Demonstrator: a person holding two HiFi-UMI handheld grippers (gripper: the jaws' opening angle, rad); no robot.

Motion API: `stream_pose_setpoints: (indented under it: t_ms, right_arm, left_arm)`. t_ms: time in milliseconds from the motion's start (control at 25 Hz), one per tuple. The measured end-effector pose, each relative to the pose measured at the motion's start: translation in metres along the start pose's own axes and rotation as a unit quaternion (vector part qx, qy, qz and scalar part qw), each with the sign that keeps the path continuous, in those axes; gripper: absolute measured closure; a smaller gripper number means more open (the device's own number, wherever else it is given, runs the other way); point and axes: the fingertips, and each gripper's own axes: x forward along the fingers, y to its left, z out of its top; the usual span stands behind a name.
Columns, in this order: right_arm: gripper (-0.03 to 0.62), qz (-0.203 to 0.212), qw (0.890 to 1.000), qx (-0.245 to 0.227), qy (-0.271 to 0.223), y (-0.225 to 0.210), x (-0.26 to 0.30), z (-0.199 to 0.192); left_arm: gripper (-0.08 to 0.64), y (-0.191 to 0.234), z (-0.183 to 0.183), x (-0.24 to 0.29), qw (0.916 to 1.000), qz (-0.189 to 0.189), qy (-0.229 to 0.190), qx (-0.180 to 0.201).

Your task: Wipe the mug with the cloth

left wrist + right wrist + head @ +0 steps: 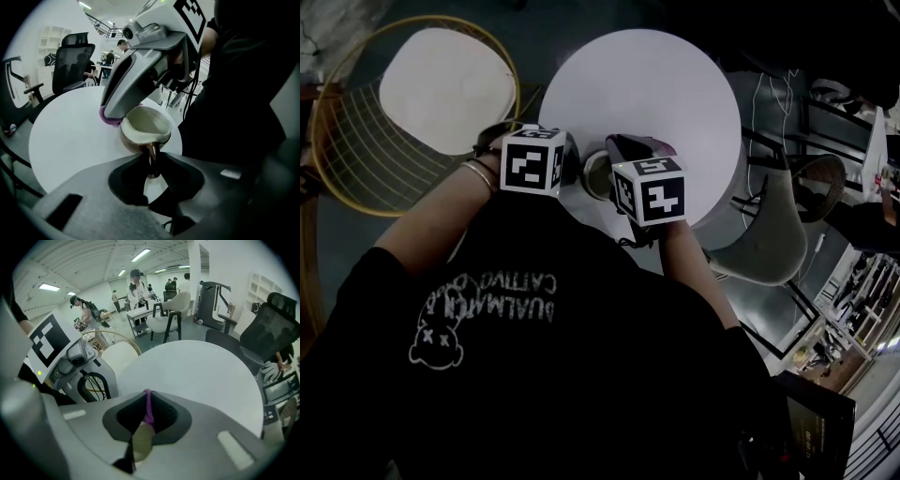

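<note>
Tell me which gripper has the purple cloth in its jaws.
The right gripper: its jaws pinch the purple cloth. The left gripper is clamped on the brown handle of the mug instead.

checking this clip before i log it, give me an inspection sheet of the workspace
surface: round white table
job's things: mug upright; purple cloth against its rim
clutter: nothing seen
grippers: left gripper shut on the mug's handle; right gripper shut on the cloth
cables: black cable looped on the left gripper's body
surroundings: wire chair, grey chair, people at desks behind
</note>
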Motion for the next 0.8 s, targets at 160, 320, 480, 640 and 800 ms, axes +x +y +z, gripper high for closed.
stream_pose_setpoints:
  t_ms: [160,320,480,640,800]
  right_arm:
    - [0.56,0.001,1.0,-0.017,-0.002,0.003,-0.001,0.001]
    - [0.56,0.0,0.999,-0.032,-0.003,0.009,-0.001,0.002]
    - [0.56,0.007,0.999,-0.034,-0.011,0.016,0.002,0.004]
    - [0.559,0.015,0.999,-0.035,-0.014,0.02,-0.003,0.005]
    - [0.56,0.026,0.998,-0.05,-0.019,0.027,-0.005,0.005]
  left_arm:
    - [0.485,0.001,0.001,-0.001,0.9999,0.009,-0.007,-0.002]
    - [0.486,0.0,0.002,-0.001,0.9998,0.017,-0.007,0.006]
    - [0.488,0.002,0.0,0.001,0.9994,0.028,-0.014,0.011]
    - [0.486,0.004,0.001,0.0,0.9995,0.024,-0.015,0.014]
    - [0.483,0.005,0.001,0.0,0.9997,0.02,-0.015,0.01]
